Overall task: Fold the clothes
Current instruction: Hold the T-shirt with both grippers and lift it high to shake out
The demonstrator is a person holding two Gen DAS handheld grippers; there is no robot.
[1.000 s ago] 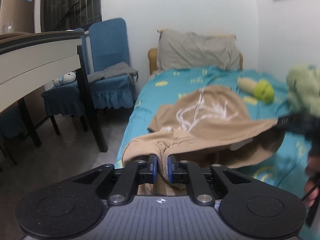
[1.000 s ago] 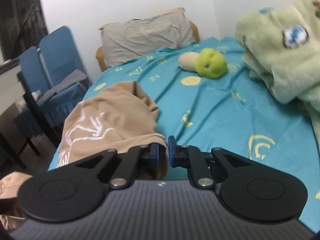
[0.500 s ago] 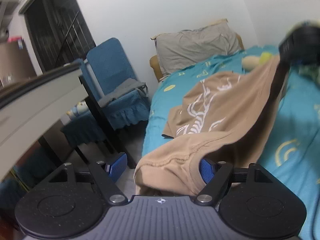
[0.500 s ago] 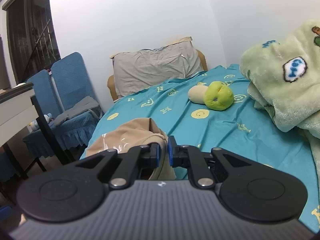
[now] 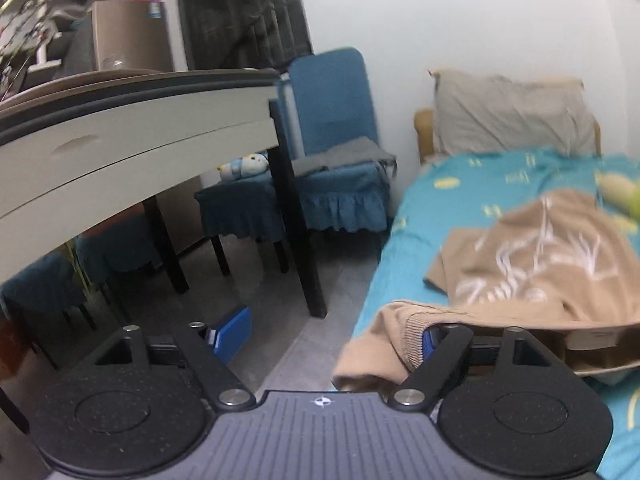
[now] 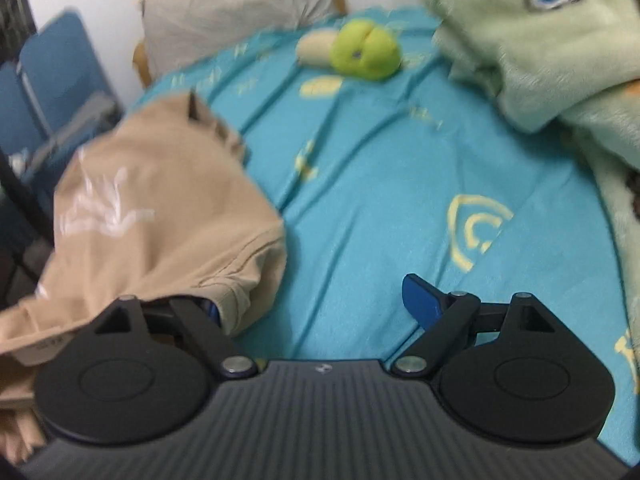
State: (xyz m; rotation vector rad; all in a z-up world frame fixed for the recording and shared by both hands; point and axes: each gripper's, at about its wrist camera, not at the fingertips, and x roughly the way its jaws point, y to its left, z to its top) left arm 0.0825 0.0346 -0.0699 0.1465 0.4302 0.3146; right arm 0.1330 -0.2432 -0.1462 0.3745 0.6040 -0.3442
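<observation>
— Shirt: where is it now, and what changed?

— The tan shirt lies on the bed, near the left edge of the mattress. In the left view it spreads from about 2 o'clock down to 4 o'clock. One second ago both claws were pinched shut on its cloth and held it up. Half a second ago the left one was already wide open. Now the right one is open too, so the shirt was let down on the sheet.

— What does this mean for the folding?

— I think one fold was just laid, or the shirt was only set down to be taken again. The cloth looks bunched, so more folding is probably needed.

— The left claw?

— Wide open and holding nothing. A ribbed hem drapes over its right finger.

— And the right claw?

— Also wide open, with no grip. The shirt's edge lies against its left finger at 9 o'clock; the right finger is over bare sheet.
</observation>
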